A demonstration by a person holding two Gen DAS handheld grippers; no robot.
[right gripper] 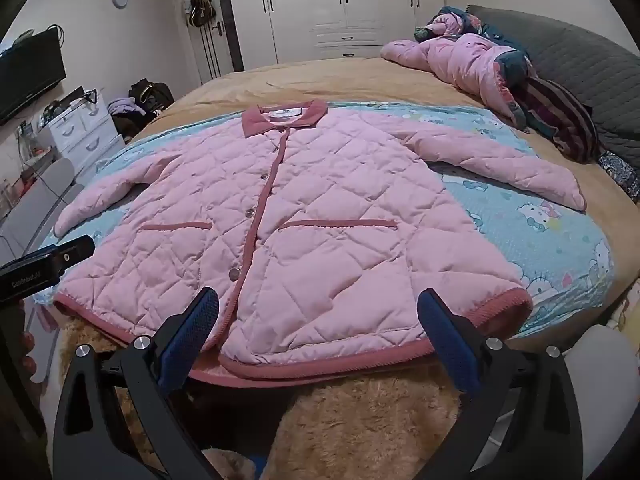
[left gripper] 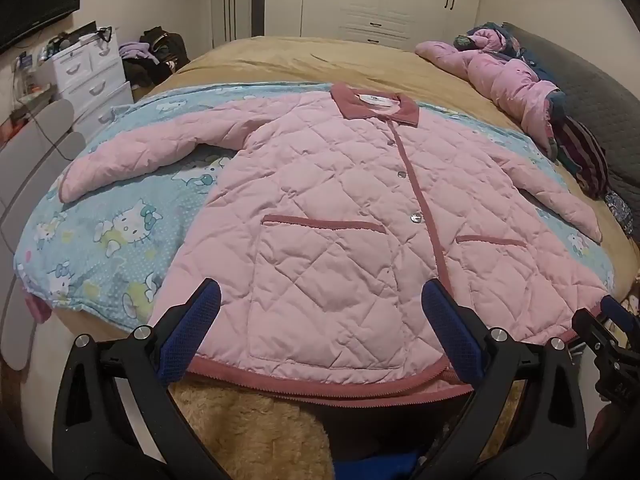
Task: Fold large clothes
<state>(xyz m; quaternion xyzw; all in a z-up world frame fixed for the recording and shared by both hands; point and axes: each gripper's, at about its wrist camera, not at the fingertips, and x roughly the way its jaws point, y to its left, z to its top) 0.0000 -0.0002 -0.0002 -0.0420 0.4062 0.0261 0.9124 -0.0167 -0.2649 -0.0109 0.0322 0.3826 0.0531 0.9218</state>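
Observation:
A pink quilted jacket (left gripper: 320, 208) (right gripper: 288, 220) with darker pink collar, trim and pocket edges lies flat and buttoned on a blue cartoon-cat blanket (left gripper: 104, 240) (right gripper: 540, 232), both sleeves spread outward. My left gripper (left gripper: 320, 300) hovers open over the jacket's near hem, left of the button line, nothing between its blue pads. My right gripper (right gripper: 318, 308) hovers open over the near hem on the right half, also holding nothing. Each gripper shows at the edge of the other's view: the right gripper (left gripper: 608, 332) at the right edge, the left gripper (right gripper: 48, 260) at the left edge.
The blanket lies on a tan bedspread (left gripper: 304, 60). A heap of pink and dark clothes (left gripper: 520, 80) (right gripper: 492, 72) sits at the far right by a grey headboard (right gripper: 580, 68). White drawers (left gripper: 88, 72) stand at the left, wardrobes (right gripper: 344, 4) behind. A fluffy tan throw (right gripper: 360, 420) hangs below the hem.

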